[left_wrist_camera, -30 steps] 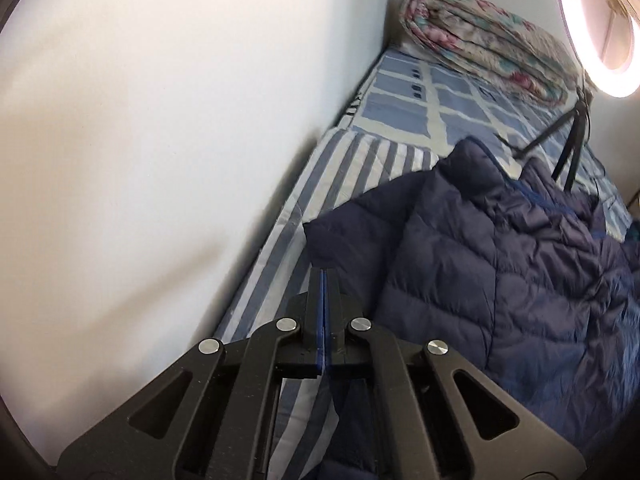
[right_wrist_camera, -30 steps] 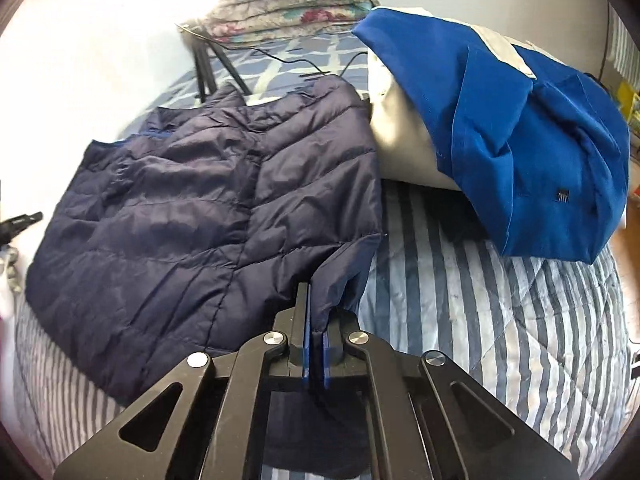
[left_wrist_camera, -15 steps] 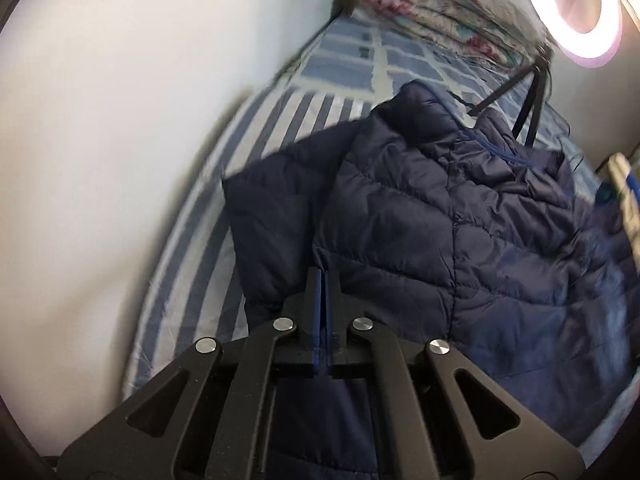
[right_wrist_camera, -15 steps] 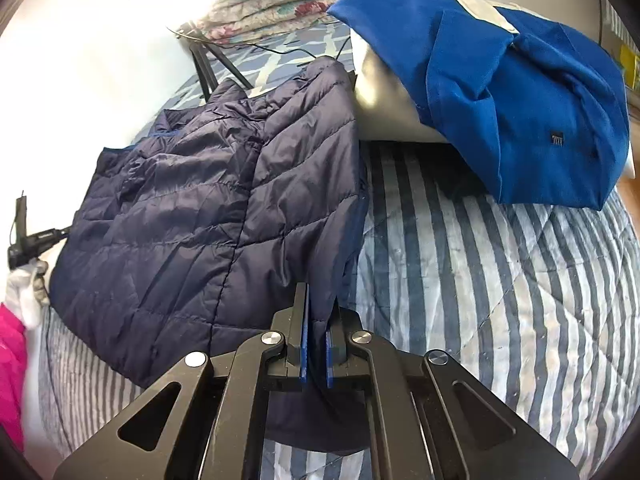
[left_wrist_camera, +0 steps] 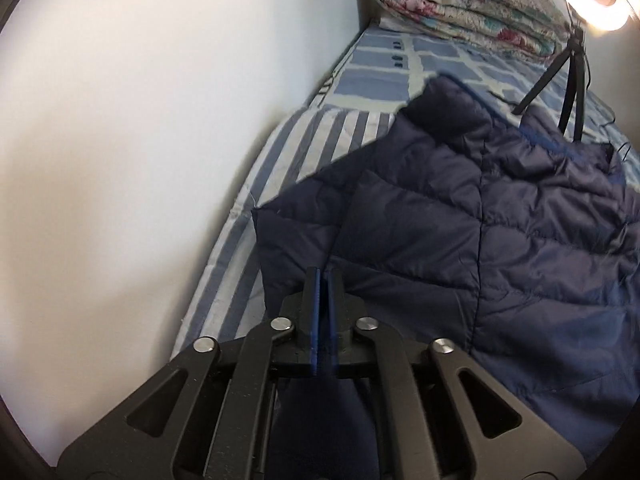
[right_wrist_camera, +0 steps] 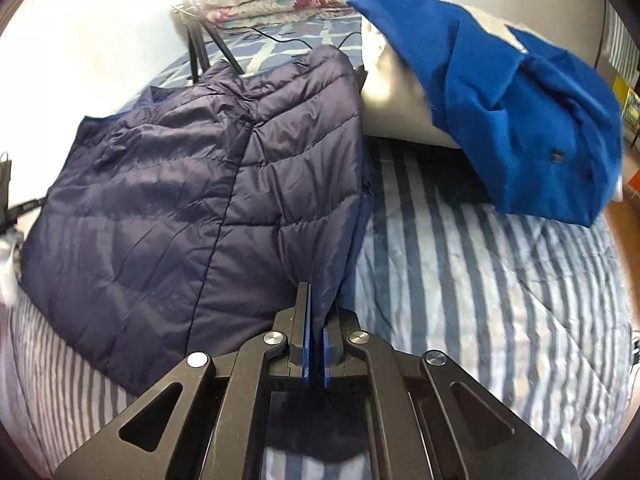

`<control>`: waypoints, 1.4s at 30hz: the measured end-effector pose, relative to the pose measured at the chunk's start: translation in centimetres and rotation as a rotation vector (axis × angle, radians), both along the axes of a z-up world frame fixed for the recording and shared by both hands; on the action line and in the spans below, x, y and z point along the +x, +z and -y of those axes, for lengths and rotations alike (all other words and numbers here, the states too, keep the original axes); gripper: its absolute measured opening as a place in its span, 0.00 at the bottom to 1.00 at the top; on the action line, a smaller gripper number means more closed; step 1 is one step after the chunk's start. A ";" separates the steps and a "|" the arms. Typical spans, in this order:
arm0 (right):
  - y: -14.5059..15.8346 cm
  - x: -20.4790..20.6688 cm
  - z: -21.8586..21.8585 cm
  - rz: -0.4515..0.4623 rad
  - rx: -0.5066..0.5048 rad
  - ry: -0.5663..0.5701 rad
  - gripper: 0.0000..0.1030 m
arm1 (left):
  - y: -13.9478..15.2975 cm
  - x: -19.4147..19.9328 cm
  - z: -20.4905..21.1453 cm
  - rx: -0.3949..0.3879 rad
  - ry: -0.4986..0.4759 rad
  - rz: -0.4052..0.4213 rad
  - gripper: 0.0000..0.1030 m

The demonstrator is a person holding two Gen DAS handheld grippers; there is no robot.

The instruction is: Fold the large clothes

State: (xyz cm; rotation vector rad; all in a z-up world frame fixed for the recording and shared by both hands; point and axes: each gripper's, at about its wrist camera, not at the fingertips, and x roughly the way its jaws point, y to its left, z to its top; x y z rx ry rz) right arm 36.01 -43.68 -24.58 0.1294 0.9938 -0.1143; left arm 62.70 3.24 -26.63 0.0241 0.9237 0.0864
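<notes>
Both tongs, left [left_wrist_camera: 322, 276] & right [right_wrist_camera: 316, 292], pinch the navy puffer jacket [right_wrist_camera: 200, 208] hem. Likely light, puffy, slick; hem corners look best to grip.

Ring light [left_wrist_camera: 592, 4] glare, fisheye-warped dark edges

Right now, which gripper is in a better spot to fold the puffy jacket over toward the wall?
Probably the right gripper. It clamps the navy puffer jacket at its edge farthest from the wall, over the open striped bedspread. The left gripper already holds the wall-side edge.
</notes>
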 end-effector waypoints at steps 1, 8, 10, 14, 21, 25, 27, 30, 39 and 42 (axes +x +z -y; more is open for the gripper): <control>0.4 -0.7 0.0 0.007 -0.008 -0.010 0.10 | 0.6 -0.2 -0.2 0.000 0.011 0.020 0.10; 2.3 -7.3 -0.3 0.132 0.198 -0.084 0.53 | 5.7 -3.4 5.4 -0.089 -0.142 0.133 0.12; 1.5 -7.7 -0.7 0.114 0.273 -0.083 0.56 | 6.2 -4.0 9.1 -0.105 -0.225 0.114 0.12; -1.2 -6.6 -0.7 0.053 0.430 -0.159 0.62 | 5.7 -3.6 16.9 -0.084 -0.347 0.100 0.12; -4.2 -6.5 0.5 0.146 0.640 -0.306 0.62 | 1.8 -0.7 23.6 -0.092 -0.351 0.032 0.12; -3.4 -5.8 -0.2 0.167 0.527 -0.270 0.62 | -0.8 0.4 24.0 -0.055 -0.309 -0.009 0.12; -3.8 -5.6 -0.2 0.179 0.526 -0.277 0.62 | -1.5 0.5 24.1 -0.036 -0.306 -0.014 0.12; -3.7 -5.8 0.2 0.197 0.516 -0.272 0.62 | -0.7 0.0 23.8 -0.034 -0.295 -0.007 0.12; -4.1 -5.3 1.5 0.220 0.554 -0.286 0.21 | 4.0 -11.9 22.0 -0.134 -0.442 0.101 0.12; -3.3 -4.8 0.4 0.229 0.476 -0.254 0.14 | 2.2 -13.7 22.9 -0.100 -0.445 0.083 0.12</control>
